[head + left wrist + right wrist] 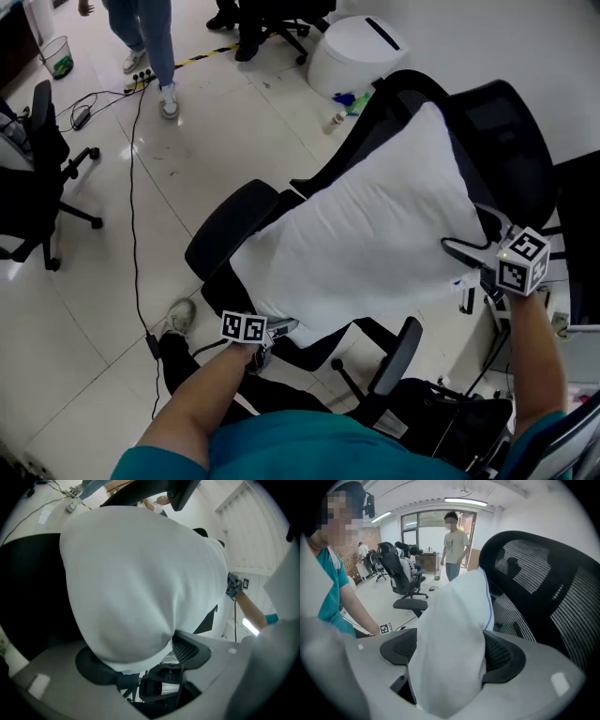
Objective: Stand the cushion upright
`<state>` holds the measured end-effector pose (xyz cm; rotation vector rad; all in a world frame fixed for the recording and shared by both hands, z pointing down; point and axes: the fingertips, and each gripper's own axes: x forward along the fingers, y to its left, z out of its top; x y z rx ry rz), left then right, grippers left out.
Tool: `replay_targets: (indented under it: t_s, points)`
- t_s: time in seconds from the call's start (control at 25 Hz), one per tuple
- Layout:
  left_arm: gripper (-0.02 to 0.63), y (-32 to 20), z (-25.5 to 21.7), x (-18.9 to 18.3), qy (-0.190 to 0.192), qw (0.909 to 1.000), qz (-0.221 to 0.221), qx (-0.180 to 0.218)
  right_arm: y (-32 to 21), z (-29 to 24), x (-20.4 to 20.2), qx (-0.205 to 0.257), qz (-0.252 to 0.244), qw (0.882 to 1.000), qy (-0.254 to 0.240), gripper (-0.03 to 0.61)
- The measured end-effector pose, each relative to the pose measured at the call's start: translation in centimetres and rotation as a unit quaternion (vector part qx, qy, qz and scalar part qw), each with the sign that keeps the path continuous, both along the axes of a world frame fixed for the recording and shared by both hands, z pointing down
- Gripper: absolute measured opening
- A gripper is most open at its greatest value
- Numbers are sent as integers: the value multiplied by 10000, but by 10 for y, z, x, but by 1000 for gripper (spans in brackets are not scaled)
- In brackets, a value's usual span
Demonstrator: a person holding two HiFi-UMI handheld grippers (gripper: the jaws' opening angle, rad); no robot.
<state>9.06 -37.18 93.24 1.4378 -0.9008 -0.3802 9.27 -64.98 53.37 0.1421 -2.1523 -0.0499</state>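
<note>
cushion point(366, 244): large, white and plump. it lies slanted on the office chair point(511, 122), with its top corner far up against the mesh backrest and its lower edge near, on the seat. it leans back and is not yet truly upright.
feel: judged light and very soft. it bulges and folds wherever something meets it, so it should sag and bend when lifted, not pivot like a stiff slab.
cover: matte cloth with a thin blue seam line along one edge. it probably grips well and is unlikely to slip.
fragility: nothing here can break. the likely risk is that it slumps or slides off the seat to the floor.
left gripper point(272, 333): at the near lower corner. its fingers point(190, 649) stand well apart, and the corner puffs over and between them unpinched.
right gripper point(469, 234): at the right edge, partway up. its fingers point(501, 654) are wide apart, and the edge fills the gap loosely. the cloth brushes both pads, but no squeeze shows.
where to hold: take a deep bite on the filling at two edges, one low and one high. a shallow pinch would only stretch the cover.
support: the backrest can carry the weight once the cushion is tipped up against it.
</note>
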Motion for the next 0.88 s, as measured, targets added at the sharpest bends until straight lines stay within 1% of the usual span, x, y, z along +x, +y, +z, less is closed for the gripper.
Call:
replay_targets:
  t_s: [0.08, 0.16, 0.28, 0.4, 0.52, 0.6, 0.76, 0.88]
  points:
    - [357, 24, -1, -5, 13, 9991, 260, -327, 5, -8, 0, -42, 102, 9998, -190, 442]
    - [365, 44, 0, -9, -27, 9965, 536, -638, 16, -11, -1, -48, 125, 9995, -281, 442]
    - [373, 65, 3, -4, -171, 9927, 848, -845, 36, -8, 0, -124, 201, 9992, -319, 440]
    - [371, 66, 6, -3, -208, 9920, 890, -866, 40, 1, 10, -151, 401, 9987, -271, 440]
    - [371, 59, 8, -7, -206, 9924, 934, -775, 25, 8, 28, -91, 772, 9968, -192, 440]
    - [373, 61, 9, -8, -156, 9930, 912, -738, 18, 11, 38, -61, 933, 9956, -111, 440]
    - [373, 74, 10, -8, -38, 9934, 815, -805, 18, 19, 49, -50, 988, 9951, 79, 440]
    - [373, 79, 7, -8, 35, 9936, 836, -760, 16, 20, 48, -55, 1018, 9948, 42, 440]
